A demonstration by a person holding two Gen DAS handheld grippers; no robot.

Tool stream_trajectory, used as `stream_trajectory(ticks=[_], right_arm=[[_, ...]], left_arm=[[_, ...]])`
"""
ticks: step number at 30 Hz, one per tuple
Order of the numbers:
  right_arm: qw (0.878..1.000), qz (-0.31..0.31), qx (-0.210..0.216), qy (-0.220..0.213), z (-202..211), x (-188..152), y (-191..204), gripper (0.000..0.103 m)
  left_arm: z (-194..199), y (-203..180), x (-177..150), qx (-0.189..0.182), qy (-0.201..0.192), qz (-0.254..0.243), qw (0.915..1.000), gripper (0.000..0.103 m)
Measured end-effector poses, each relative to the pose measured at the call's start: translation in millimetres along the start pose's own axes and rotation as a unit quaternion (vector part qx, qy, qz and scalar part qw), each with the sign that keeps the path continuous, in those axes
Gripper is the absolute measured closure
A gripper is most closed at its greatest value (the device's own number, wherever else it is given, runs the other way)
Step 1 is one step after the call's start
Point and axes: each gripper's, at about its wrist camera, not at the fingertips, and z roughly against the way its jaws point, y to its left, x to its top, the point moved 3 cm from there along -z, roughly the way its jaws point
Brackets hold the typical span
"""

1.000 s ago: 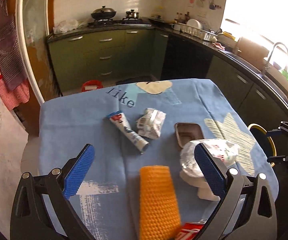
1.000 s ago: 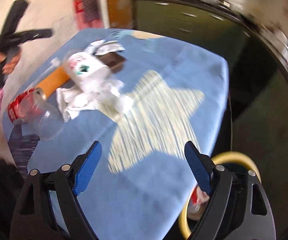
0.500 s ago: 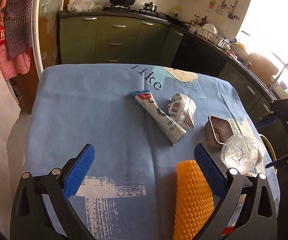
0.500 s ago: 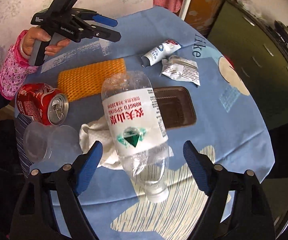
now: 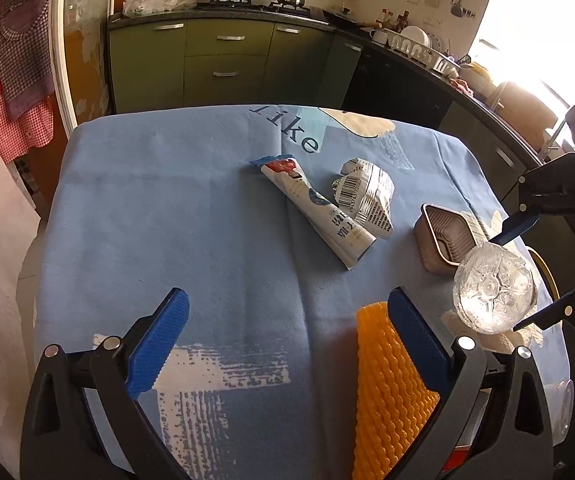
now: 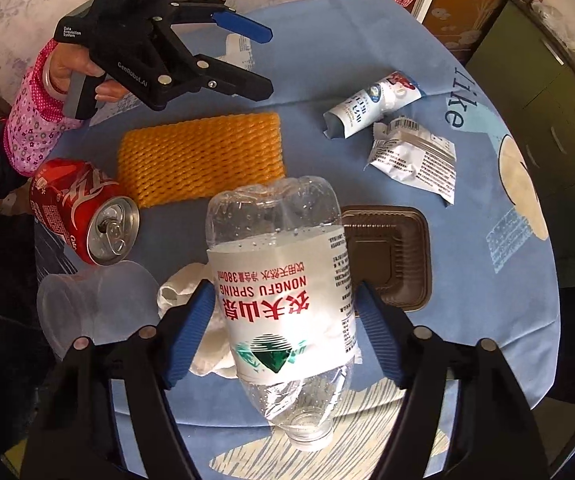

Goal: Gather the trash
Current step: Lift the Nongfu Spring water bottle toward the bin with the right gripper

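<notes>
Closed since half a second earlier: found the right gripper (image 6: 284, 296) drawn in from a wide spread to a pinch on the water bottle (image 6: 283, 304), one blue pad on each side of the label. Saw the bottle empty and uncapped, neck toward the camera and base pointing away, over the near part of the tabletop (image 6: 327, 40) above a crumpled tissue (image 6: 183, 292). Could not tell whether it had cleared the cloth.

Saw the left gripper (image 5: 287, 298) spread wide and empty, hovering above the far-left side in the right wrist view, past the orange foam net (image 6: 201, 160).

Judged the bottle very light, thin-walled and springy. Noted beads of moisture inside the clear plastic and reckoned the bare parts slick. Rated the label band the best hold, since paper gives the ribbed pads some bite. Expected a hard squeeze to buckle the wall and let the bottle squirt forward. Reckoned the stiffer neck a fair second choice.

Counted more trash around it: a cola can (image 6: 83, 212) on its side and a clear plastic cup (image 6: 95, 308) to the left, a brown plastic tray (image 6: 387, 256) just right of the bottle, and a squeezed tube (image 6: 371, 106) beside a crumpled wrapper (image 6: 413, 158) farther off.
</notes>
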Motion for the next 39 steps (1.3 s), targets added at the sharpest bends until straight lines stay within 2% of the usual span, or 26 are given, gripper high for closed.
stream_trajectory(ticks=[13,19,26,30,39], right_arm=[[0.999,0.017,-0.018,0.033,-32.8,14.6,5.9,0.036],[1.000,-0.006,-0.022,0.013,-28.7,11.7,3.8,0.038],[0.996,-0.063,-0.049,-0.046,2.8,-8.2,-4.5,0.039],[0.988,-0.104,-0.070,-0.091,31.6,-27.1,-12.3,0.039],[0.949,-0.225,-0.118,-0.184,98.9,-79.9,-4.8,0.040]], left_arm=[[-5.0,-13.8,-4.1,-0.003,0.009,-0.018,0.9998,0.005],[-3.5,-17.3,-4.8,-0.006,0.007,-0.022,0.9997,0.005],[0.2,-17.0,-4.6,-0.011,0.001,-0.020,0.9997,0.005],[0.4,-17.3,-5.5,-0.012,0.001,-0.020,0.9997,0.005],[0.8,-18.7,-6.2,-0.011,0.001,-0.021,0.9997,0.005]])
